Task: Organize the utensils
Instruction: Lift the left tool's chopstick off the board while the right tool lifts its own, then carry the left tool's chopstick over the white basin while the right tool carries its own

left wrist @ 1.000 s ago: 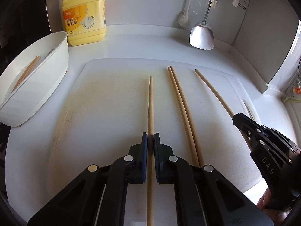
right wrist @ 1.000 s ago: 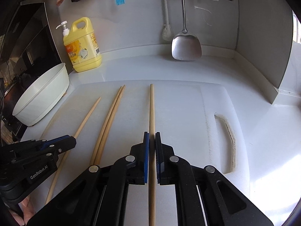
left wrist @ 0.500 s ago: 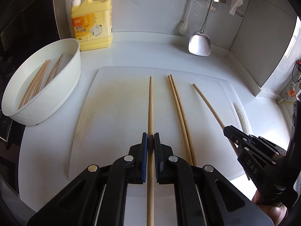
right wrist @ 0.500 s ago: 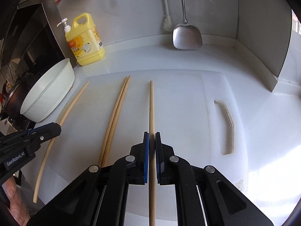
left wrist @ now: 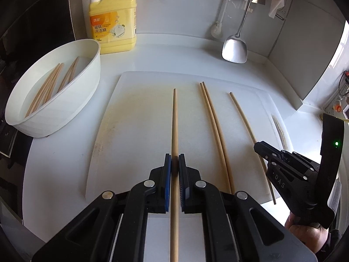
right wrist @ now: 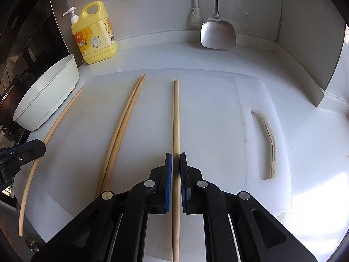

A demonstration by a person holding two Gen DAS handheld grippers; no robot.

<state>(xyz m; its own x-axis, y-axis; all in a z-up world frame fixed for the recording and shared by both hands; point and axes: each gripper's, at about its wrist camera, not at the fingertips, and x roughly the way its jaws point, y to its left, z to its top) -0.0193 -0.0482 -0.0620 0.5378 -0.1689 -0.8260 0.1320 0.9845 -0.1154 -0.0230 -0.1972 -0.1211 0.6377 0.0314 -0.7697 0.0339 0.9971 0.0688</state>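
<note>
My left gripper is shut on a single wooden chopstick that points away over the white cutting board. My right gripper is shut on another chopstick, which also points away. Between the two, a pair of chopsticks lies side by side on the board. In the right wrist view the pair lies left of centre, with the left gripper and its chopstick further left. The right gripper shows at the right of the left wrist view.
A white bowl stands left of the board, with several chopsticks inside. A yellow dish-soap bottle stands at the back left. A metal spatula and a brush hang on the back wall. A grey wall closes off the right side.
My left gripper has risen and drawn back with its chopstick, so the bowl's inside now shows. The right gripper has stayed almost still with its chopstick.
</note>
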